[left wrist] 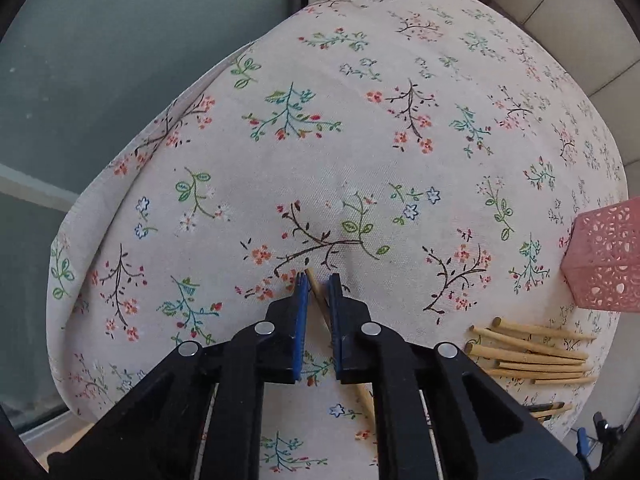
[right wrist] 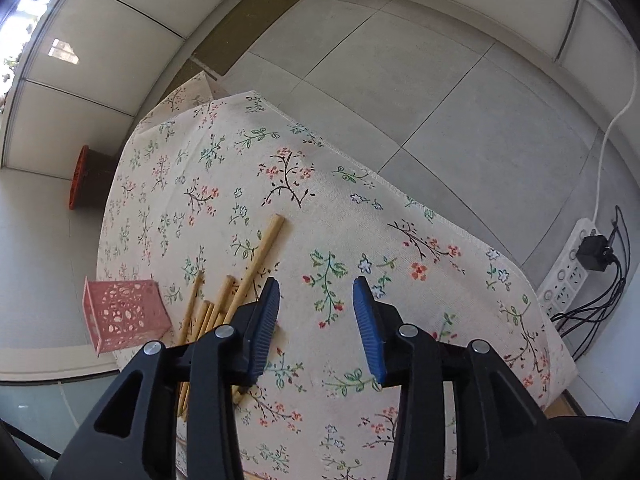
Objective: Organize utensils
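Observation:
My left gripper (left wrist: 319,282) is shut on a single wooden chopstick (left wrist: 318,296), which runs slanted between the blue pads and out below them, over the floral tablecloth (left wrist: 320,160). A pile of several wooden chopsticks (left wrist: 532,350) lies to its right, below a pink perforated holder (left wrist: 604,256). My right gripper (right wrist: 316,300) is open and empty above the cloth. The chopstick pile (right wrist: 236,280) lies just left of its left finger, and the pink holder (right wrist: 124,314) lies further left, at the table's edge.
The table is small, with cloth edges dropping off on all sides (right wrist: 360,172). A grey tiled floor (right wrist: 440,80) surrounds it. A white power strip with black cables (right wrist: 576,264) lies on the floor at the right. A glass panel (left wrist: 100,60) stands left of the table.

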A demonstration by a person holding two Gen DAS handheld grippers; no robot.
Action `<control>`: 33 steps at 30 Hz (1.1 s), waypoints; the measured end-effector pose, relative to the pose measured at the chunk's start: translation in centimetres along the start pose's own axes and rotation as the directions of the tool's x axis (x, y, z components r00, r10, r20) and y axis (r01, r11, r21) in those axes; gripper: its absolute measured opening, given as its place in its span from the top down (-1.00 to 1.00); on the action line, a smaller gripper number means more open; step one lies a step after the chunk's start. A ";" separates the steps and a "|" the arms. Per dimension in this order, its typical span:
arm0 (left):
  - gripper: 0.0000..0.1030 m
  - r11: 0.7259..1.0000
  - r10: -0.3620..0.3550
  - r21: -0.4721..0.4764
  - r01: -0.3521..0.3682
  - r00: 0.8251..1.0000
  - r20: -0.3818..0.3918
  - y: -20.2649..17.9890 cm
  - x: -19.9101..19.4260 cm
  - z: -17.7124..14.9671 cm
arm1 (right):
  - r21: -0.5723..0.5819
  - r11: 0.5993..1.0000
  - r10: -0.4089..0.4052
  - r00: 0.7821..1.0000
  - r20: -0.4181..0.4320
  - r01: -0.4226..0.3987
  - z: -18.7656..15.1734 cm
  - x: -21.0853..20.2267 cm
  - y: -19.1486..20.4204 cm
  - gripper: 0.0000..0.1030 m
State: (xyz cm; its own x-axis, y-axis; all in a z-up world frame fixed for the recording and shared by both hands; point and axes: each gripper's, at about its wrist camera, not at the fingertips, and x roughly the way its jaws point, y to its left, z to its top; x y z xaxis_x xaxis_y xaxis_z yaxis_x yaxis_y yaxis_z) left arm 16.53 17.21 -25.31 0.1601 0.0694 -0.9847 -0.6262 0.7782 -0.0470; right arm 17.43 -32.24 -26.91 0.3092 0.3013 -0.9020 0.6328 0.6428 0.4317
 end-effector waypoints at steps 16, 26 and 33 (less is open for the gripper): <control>0.93 0.929 -0.282 0.314 0.195 0.923 0.261 -3.2 -8.4 -0.6 | 0.129 0.970 -0.212 0.977 0.034 0.206 2.5 4.4 5.2 0.03; 0.93 0.898 -0.353 0.374 0.230 0.885 0.303 -2.9 -10.8 -1.2 | 0.131 0.962 -0.258 0.957 0.134 0.241 1.4 4.5 6.4 0.83; 0.93 0.863 -0.432 0.434 0.260 0.825 0.365 -2.8 -15.1 -3.1 | 0.000 0.998 -0.057 0.975 0.215 0.058 -1.5 -1.0 6.7 0.83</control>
State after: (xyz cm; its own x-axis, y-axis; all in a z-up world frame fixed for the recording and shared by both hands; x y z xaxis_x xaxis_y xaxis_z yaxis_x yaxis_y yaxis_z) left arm 13.49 12.01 -10.86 0.6810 -0.0513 -0.7305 -0.1677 0.9601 -0.2237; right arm 20.27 -27.16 -23.17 0.4179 0.1057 -0.9023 0.6498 0.6594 0.3782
